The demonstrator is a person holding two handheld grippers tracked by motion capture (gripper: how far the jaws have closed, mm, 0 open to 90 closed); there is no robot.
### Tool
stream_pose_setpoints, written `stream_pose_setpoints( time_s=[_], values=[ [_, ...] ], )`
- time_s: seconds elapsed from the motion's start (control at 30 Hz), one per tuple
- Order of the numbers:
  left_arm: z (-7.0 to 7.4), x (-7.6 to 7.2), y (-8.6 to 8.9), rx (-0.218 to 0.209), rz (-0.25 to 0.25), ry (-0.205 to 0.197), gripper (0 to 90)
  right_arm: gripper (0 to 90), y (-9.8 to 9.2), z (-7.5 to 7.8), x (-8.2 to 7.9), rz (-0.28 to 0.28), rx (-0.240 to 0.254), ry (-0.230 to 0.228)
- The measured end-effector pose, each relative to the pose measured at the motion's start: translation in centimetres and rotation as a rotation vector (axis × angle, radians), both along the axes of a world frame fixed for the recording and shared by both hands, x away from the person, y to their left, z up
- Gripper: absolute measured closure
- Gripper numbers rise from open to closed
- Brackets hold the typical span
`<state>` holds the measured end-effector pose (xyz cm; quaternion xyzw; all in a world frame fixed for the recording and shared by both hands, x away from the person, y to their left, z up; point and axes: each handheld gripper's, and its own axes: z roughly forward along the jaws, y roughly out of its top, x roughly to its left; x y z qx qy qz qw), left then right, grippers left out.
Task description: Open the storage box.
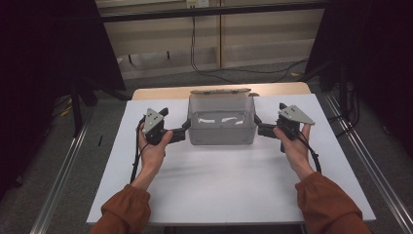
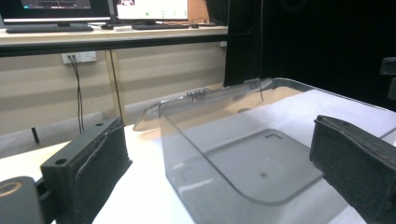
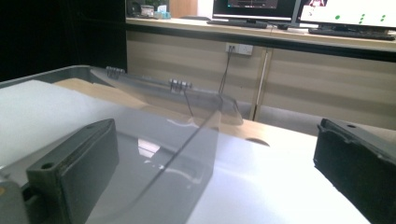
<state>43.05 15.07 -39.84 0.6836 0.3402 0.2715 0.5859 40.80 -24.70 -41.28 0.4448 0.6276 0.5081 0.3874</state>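
Observation:
A clear plastic box [image 1: 221, 137] with nothing in it stands at the middle back of the white table top [image 1: 219, 180]. Its hinged lid [image 1: 220, 91] lies open behind it. My left gripper [image 1: 181, 133] is at the box's left front corner and open. In the left gripper view the left gripper [image 2: 217, 140] has the box's side wall [image 2: 187, 154] standing between its two wide jaws. My right gripper [image 1: 259, 128] is at the box's right side, also open. The right gripper [image 3: 215, 135] straddles the right wall [image 3: 187, 154], with the lid [image 3: 154, 86] beyond.
The white top lies on a wooden table whose far edge [image 1: 160, 91] shows behind the box. Metal rails [image 1: 63, 170] run along the floor on both sides. A desk with monitors [image 2: 149, 9] and wall cables [image 1: 195, 53] lies beyond. The table's front half is bare.

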Motion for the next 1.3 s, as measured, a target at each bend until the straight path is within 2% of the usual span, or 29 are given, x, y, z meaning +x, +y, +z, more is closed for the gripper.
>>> stream_pose_setpoints(
  time_s=[0.07, 0.2, 0.27, 0.4, 0.53, 0.6, 0.7, 0.73, 0.8, 0.93, 1.0, 1.17, 1.27, 1.3],
  values=[
    [-0.1, -0.6, 0.3, 0.014, 0.007, -0.01, 4.0, 0.0, -0.2, -0.1, -0.8, 0.005, -0.001, -0.006],
    [-0.3, -1.7, 1.0, -0.027, 0.033, -0.018, 3.4, 0.0, -1.0, -0.3, -2.6, -0.015, -0.012, -0.013],
    [-0.5, -2.1, 1.4, -0.033, 0.05, -0.013, 2.8, 0.0, -1.3, -0.3, -3.3, -0.02, 0.005, -0.02],
    [-0.9, -2.8, 2.2, -0.033, 0.063, -0.006, 2.3, 0.0, -1.9, -0.3, -4.7, -0.025, 0.001, -0.041],
    [-1.1, -4.0, 2.7, -0.021, 0.075, -0.023, 2.3, 0.0, -2.5, -0.5, -6.3, -0.04, 0.0, -0.057],
    [-1.2, -4.7, 3.0, -0.02, 0.098, -0.035, 2.3, 0.0, -2.8, -0.6, -6.9, -0.044, 0.002, -0.069],
    [-1.4, -5.6, 3.7, -0.013, 0.144, -0.027, 2.3, 0.0, -3.2, -0.8, -8.0, -0.053, -0.006, -0.066],
    [-1.6, -5.9, 3.9, -0.031, 0.147, -0.02, 2.3, 0.0, -3.3, -1.1, -8.4, -0.059, -0.002, -0.064],
    [-2.0, -6.3, 4.2, -0.015, 0.146, -0.013, 2.3, 0.0, -3.5, -1.5, -8.9, -0.067, 0.0, -0.054],
    [-2.5, -7.4, 4.7, -0.025, 0.146, 0.005, 2.3, 0.0, -3.8, -1.8, -9.9, -0.088, -0.007, -0.052],
    [-2.5, -8.2, 5.1, -0.019, 0.161, -0.003, 2.3, 0.0, -4.0, -1.8, -10.5, -0.1, -0.02, -0.056],
    [-2.7, -9.8, 5.8, -0.014, 0.163, -0.007, 2.3, 0.0, -4.7, -1.9, -12.1, -0.102, -0.01, -0.056],
    [-2.7, -10.8, 6.1, 0.019, 0.162, -0.007, 2.3, 0.0, -4.9, -2.3, -12.9, -0.087, -0.01, -0.05],
    [-2.8, -11.1, 6.1, 0.031, 0.171, -0.019, 2.3, 0.0, -5.0, -2.2, -13.1, -0.086, -0.018, -0.048]
  ],
)
